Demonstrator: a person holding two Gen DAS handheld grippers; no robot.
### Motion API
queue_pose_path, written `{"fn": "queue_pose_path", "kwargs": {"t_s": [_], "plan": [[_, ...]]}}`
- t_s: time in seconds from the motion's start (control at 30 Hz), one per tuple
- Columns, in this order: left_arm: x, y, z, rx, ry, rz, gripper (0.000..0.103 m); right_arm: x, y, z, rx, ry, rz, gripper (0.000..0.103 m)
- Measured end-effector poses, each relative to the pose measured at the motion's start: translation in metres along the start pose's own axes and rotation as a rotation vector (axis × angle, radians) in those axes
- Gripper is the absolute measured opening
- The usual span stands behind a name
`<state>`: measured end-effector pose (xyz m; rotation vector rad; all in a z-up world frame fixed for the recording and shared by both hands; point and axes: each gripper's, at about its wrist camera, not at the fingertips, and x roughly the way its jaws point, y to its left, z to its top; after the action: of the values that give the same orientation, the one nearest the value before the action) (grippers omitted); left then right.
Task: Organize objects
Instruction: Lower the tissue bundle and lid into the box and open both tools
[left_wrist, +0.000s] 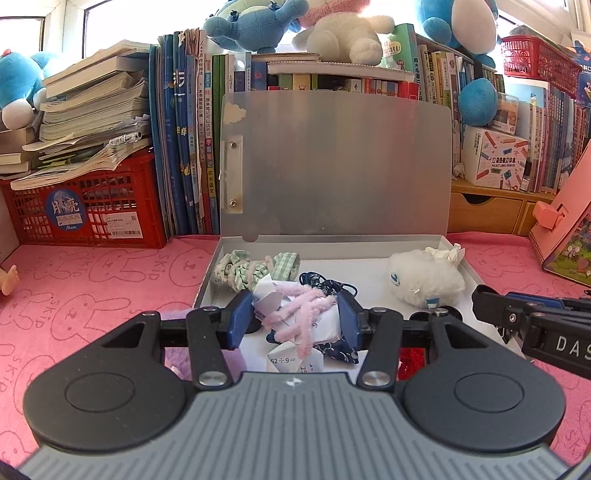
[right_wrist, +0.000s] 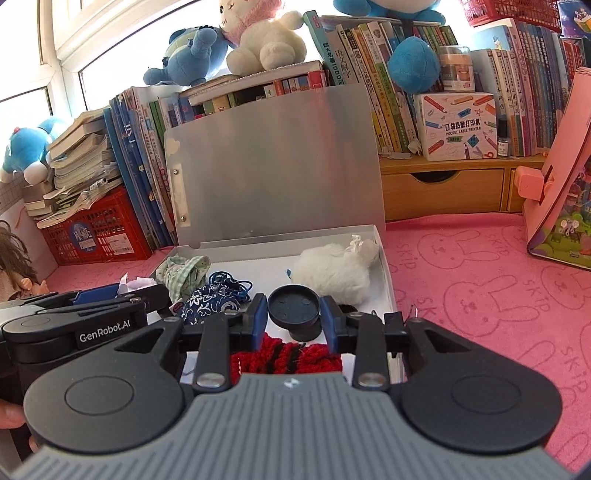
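Both grippers over the open grey box (left_wrist: 458, 254) on a pink bunny-print cloth (left_wrist: 92, 291), each w/ a load, organising job under way; box lid stands upright against a wall of books.

Left gripper (left_wrist: 293, 319): jaws clamped on a bundle of folded paper & pink pipe cleaner (left_wrist: 299, 310), a maths sum legible on one scrap; bundle hangs above a blue floral pouch (right_wrist: 210, 301) at the box's front-left, green gingham cloth (left_wrist: 255, 271) just behind it.

Right gripper (right_wrist: 293, 319): jaws pressed together on a small black round lid (right_wrist: 293, 306), flat face up, edges against both blue pads; a second black disc sits just under it, red knitted piece (right_wrist: 284, 360) below at the box's front edge; white plush toy (right_wrist: 334, 269) lies ahead & slightly right, towards the back-right corner.

Key relation: free floor of the box is the middle strip betw. pouch & plush, straight ahead of the right jaws, right of the left jaws; right hand looks nearer to it. Judgement: both loads prob. due for set-down inside; left bundle is loose & springy, may shed scraps on release; can't tell if the lid touches the disc beneath.
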<state>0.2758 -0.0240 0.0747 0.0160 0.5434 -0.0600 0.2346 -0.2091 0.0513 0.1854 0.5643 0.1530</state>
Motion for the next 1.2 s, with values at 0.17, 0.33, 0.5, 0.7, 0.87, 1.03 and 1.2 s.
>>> {"fn": "queue_pose_path", "kwargs": {"t_s": [0.17, 0.33, 0.5, 0.7, 0.87, 1.03, 1.2], "plan": [[0.022, 0.008, 0.007, -0.004, 0.027, -0.028, 0.056, 0.018, -0.012, 0.01, 0.059, 0.046, 0.018, 0.038], [0.043, 0.018, 0.015, -0.03, 0.052, -0.054, 0.056, 0.035, -0.018, 0.021, 0.117, 0.079, 0.041, 0.038], [0.057, 0.021, 0.013, -0.039, 0.065, -0.065, 0.056, 0.053, -0.019, 0.025, 0.162, 0.115, 0.067, 0.038], [0.07, 0.019, 0.004, -0.012, 0.079, -0.055, 0.056, 0.073, -0.017, 0.02, 0.168, 0.15, 0.058, 0.038], [0.075, 0.018, -0.003, 0.022, 0.071, -0.047, 0.056, 0.081, -0.017, 0.014, 0.165, 0.163, 0.067, 0.038], [0.074, 0.016, -0.004, 0.05, 0.057, -0.037, 0.059, 0.082, -0.014, 0.013, 0.166, 0.161, 0.066, 0.042], [0.068, 0.012, -0.004, 0.072, 0.044, -0.03, 0.078, 0.074, -0.014, 0.015, 0.16, 0.149, 0.065, 0.057]]}}
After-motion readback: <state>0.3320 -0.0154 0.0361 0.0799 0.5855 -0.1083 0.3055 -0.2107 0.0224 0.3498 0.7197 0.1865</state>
